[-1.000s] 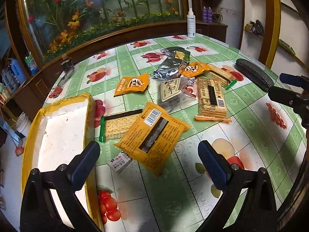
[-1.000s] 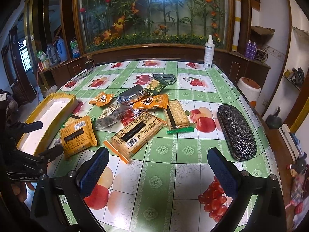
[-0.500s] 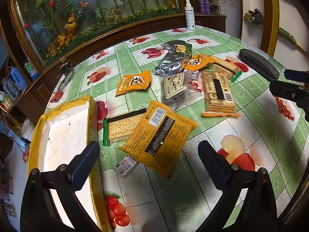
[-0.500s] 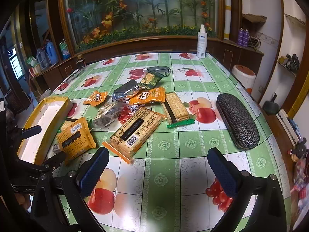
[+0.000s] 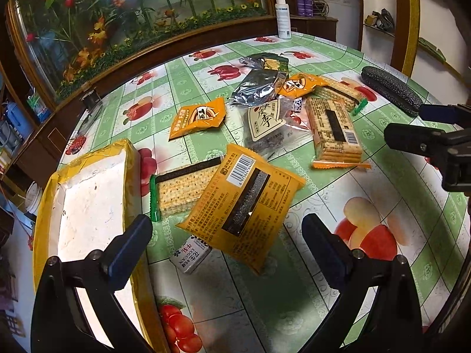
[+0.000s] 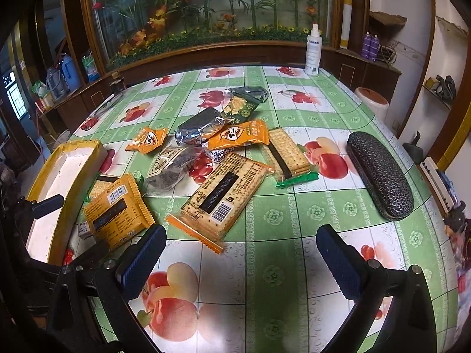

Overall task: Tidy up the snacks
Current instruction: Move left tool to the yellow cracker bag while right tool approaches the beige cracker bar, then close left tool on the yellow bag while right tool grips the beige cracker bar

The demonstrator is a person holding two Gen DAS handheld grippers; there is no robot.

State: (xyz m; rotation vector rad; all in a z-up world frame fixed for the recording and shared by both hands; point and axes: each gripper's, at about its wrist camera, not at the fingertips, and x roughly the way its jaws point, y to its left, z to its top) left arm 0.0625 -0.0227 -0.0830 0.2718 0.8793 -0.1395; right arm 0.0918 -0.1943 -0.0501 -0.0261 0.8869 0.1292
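Several snack packets lie on a green fruit-print tablecloth. A large orange packet (image 5: 244,203) with a barcode lies just beyond my open, empty left gripper (image 5: 226,244), partly on a green-edged cracker pack (image 5: 182,188) and a small white carton (image 5: 191,254). A yellow-rimmed white tray (image 5: 88,206) sits at the left. A long cracker pack (image 6: 223,194) lies ahead of my open, empty right gripper (image 6: 241,253). Further back are small orange packets (image 6: 238,135), a silver bag (image 6: 200,126), a clear bag (image 6: 173,167) and another cracker pack (image 6: 288,156).
A black textured glasses case (image 6: 379,173) lies at the right of the table. A white spray bottle (image 6: 312,51) stands at the far edge by a wooden-framed flower display. The right gripper shows at the right edge of the left wrist view (image 5: 432,135).
Both grippers have moved closer to the table and the snacks; the packets look larger and nearer. Nothing has been taken hold of, and both stay open.
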